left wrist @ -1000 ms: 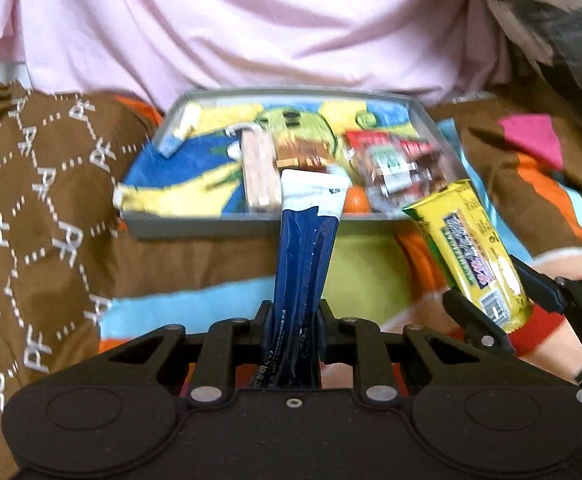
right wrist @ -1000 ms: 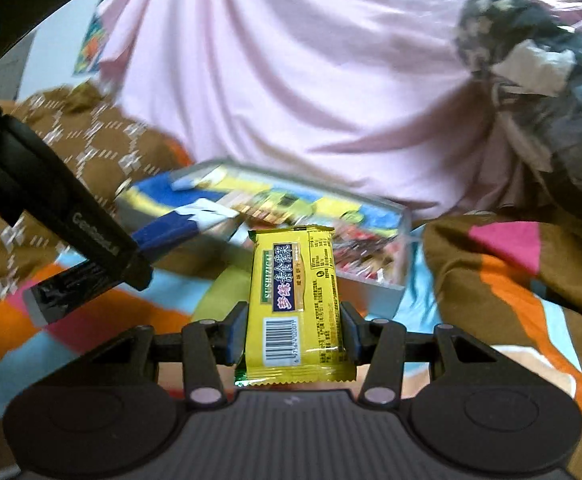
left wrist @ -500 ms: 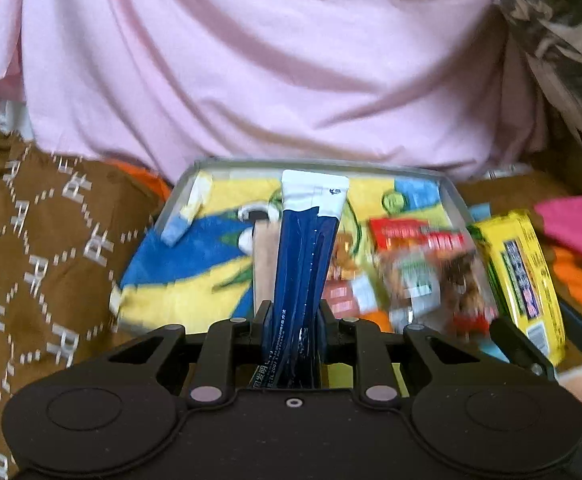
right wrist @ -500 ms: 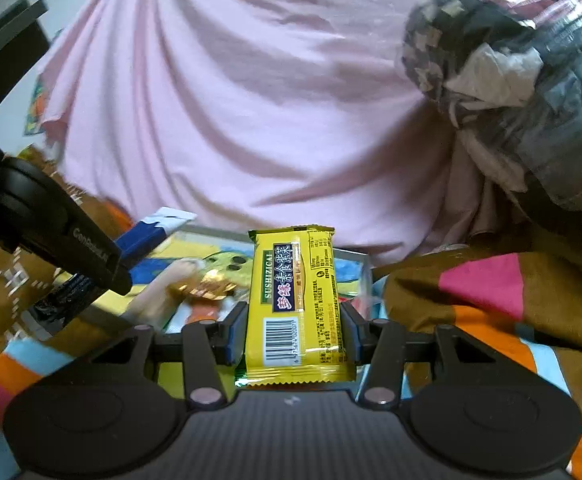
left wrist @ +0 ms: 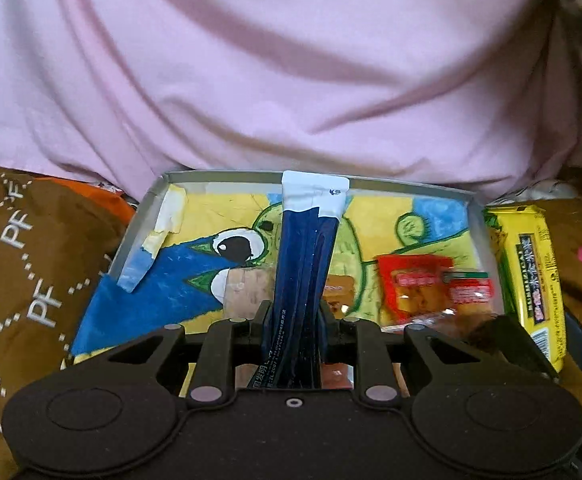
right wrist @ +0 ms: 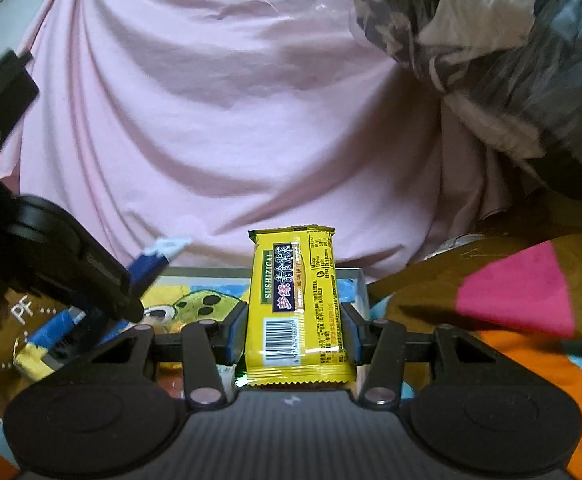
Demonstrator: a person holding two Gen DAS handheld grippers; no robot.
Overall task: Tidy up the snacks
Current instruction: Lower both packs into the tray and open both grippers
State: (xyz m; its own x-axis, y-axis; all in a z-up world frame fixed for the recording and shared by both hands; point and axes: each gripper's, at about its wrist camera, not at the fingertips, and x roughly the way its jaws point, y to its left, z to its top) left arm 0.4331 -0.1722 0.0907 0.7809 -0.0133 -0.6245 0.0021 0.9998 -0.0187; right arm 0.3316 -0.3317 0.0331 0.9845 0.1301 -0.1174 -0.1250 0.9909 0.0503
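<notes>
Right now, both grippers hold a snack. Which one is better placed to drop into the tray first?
Left, probably. The left gripper holds the blue stick pack directly over the tray, above bare floor. The right gripper, with the yellow bar, sits at the tray's right edge.

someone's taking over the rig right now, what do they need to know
Left gripper: jaws shut on a long dark blue stick packet with a white top, held above the shallow grey tray with a cartoon lining.
Right gripper: jaws shut on a yellow wrapped snack bar, at the tray's right edge.
Done: a red snack pack and a few other packs already lie in the tray.
Left: set both held snacks down in the tray.
</notes>
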